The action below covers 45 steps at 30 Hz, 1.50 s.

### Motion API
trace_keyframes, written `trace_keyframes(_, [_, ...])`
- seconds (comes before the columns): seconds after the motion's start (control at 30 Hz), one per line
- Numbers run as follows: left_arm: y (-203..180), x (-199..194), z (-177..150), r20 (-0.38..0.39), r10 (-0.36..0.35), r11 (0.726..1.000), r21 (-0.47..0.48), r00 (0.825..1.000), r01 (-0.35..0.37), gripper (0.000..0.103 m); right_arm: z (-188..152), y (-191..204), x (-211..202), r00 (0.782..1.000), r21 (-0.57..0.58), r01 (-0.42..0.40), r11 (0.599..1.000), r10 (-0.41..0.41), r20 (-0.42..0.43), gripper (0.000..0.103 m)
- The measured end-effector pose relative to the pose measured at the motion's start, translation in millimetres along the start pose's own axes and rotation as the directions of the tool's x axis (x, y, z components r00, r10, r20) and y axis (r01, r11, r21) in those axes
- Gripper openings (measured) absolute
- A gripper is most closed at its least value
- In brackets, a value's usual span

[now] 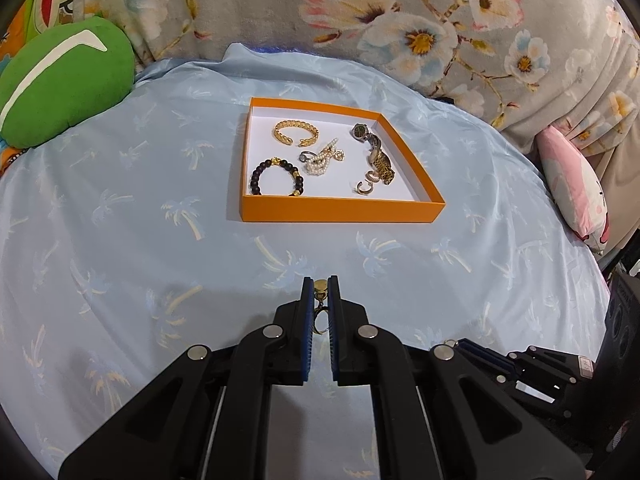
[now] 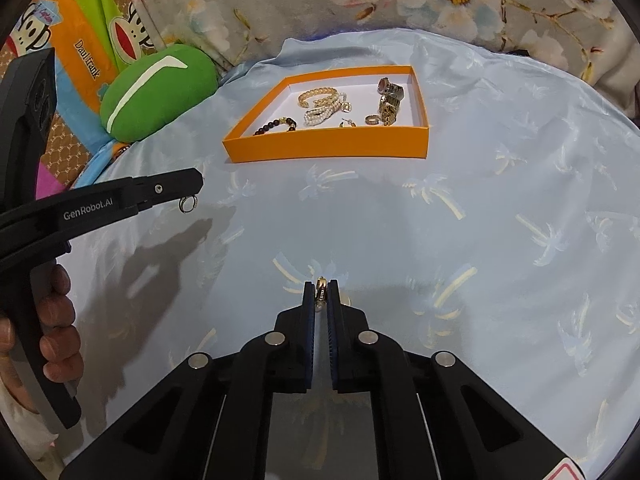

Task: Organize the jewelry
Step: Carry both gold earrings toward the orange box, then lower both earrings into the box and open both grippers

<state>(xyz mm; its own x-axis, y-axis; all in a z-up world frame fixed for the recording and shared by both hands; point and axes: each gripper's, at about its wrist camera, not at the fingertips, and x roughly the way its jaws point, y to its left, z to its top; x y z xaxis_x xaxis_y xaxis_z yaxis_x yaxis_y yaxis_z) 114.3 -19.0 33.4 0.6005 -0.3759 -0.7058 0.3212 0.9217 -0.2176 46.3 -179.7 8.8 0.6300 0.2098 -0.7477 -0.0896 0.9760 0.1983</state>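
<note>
In the left wrist view my left gripper (image 1: 320,293) is shut on a small gold earring (image 1: 320,285), whose hoop (image 1: 322,315) dangles between the blue pads just above the blue cloth. The right wrist view shows it from the side (image 2: 195,189) with that hoop (image 2: 188,203) hanging below. My right gripper (image 2: 321,291) is shut on another small gold earring (image 2: 321,282), low over the cloth. Farther back lies an orange tray (image 1: 340,211) (image 2: 324,147) holding a gold cuff (image 1: 296,132), a black bead bracelet (image 1: 276,178), pearls (image 1: 320,162), a watch (image 1: 376,152) and gold rings (image 1: 366,187).
A light blue cloth with palm prints (image 1: 140,220) covers the surface. A green cushion (image 1: 60,84) lies at the back left and a pink cushion (image 1: 576,196) at the right edge. A floral blanket (image 1: 400,20) rises behind. A person's hand (image 2: 56,320) grips the left handle.
</note>
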Motion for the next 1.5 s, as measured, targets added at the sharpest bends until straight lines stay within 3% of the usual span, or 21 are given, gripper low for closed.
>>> trace_keyframes(0.2, [-1.0, -0.6, 17.0, 0.028, -0.007, 1.0, 0.011, 1.0, 0.007, 0.006, 34.5, -2.7, -10.5, 0.997, 0.005, -0.017, 1.0, 0.017, 0.073, 0.005])
trace_keyframes(0.43, [-5.1, 12.3, 65.4, 0.084, -0.017, 0.999, 0.036, 0.996, 0.014, 0.006, 100.2, -12.9, 4.5, 0.989, 0.0, -0.022, 1.0, 0.022, 0.149, 0.005])
trace_keyframes(0.77, [-4.5, 79.3, 124.1, 0.097, 0.002, 0.999, 0.044, 0.995, -0.006, 0.006, 172.5, -32.8, 61.9, 0.984, 0.032, -0.018, 0.999, 0.012, 0.176, 0.005])
trace_keyframes(1.03, [2.7, 121.7, 144.2, 0.082, 0.033, 0.998, 0.043, 0.996, -0.036, 0.006, 193.8, -44.3, 103.0, 0.987, 0.055, -0.006, 0.998, -0.003, 0.158, 0.005])
trace_keyframes(1.5, [9.3, 146.8, 152.7, 0.073, 0.049, 0.998, 0.047, 0.996, -0.053, 0.006, 202.2, -46.9, 128.9, 0.989, 0.052, -0.007, 0.999, -0.001, 0.15, 0.005])
